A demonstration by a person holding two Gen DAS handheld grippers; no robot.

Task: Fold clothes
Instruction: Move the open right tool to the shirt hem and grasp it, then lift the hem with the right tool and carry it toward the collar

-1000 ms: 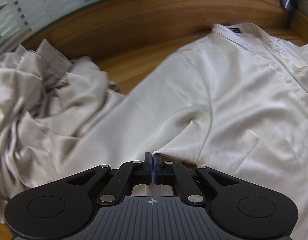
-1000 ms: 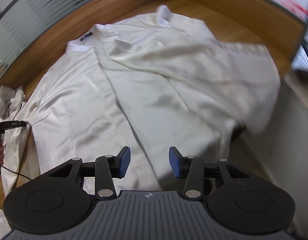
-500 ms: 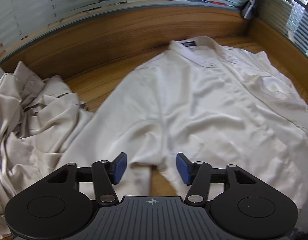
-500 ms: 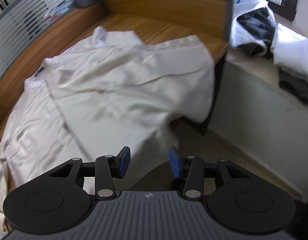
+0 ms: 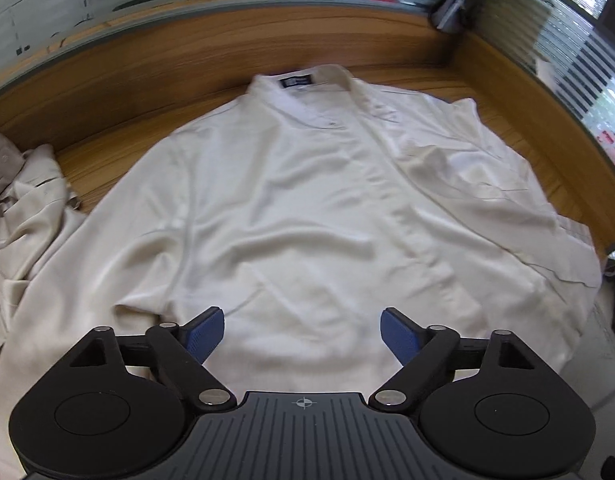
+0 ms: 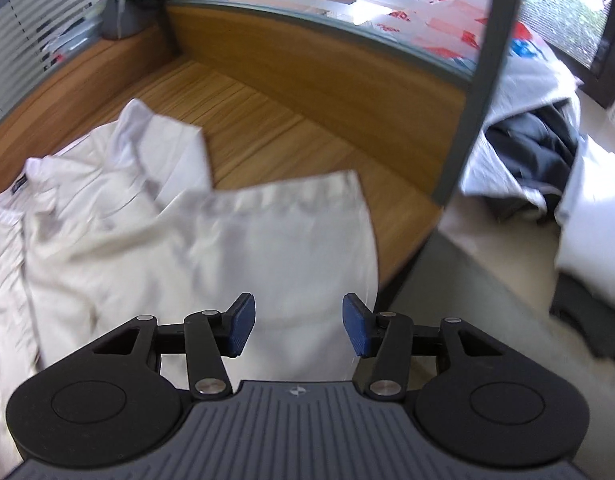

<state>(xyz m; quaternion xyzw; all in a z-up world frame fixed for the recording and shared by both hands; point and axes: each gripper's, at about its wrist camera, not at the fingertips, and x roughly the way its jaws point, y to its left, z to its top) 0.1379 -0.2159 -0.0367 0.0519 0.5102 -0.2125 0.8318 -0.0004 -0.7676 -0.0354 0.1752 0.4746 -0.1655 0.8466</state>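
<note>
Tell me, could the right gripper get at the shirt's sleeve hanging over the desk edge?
Probably yes: the right gripper, jaws opening and empty, hangs just above the sleeve, with nothing between them.

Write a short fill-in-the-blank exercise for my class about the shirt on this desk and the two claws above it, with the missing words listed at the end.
1. The cream shirt is spread on a ____ desk.
2. The dark label sits inside the shirt's ____.
3. A crumpled garment lies beside the shirt's ____ sleeve, as the left wrist view shows it.
4. The left claw and the right claw, both opening, grip ____.

Missing words: wooden; collar; left; nothing
</note>
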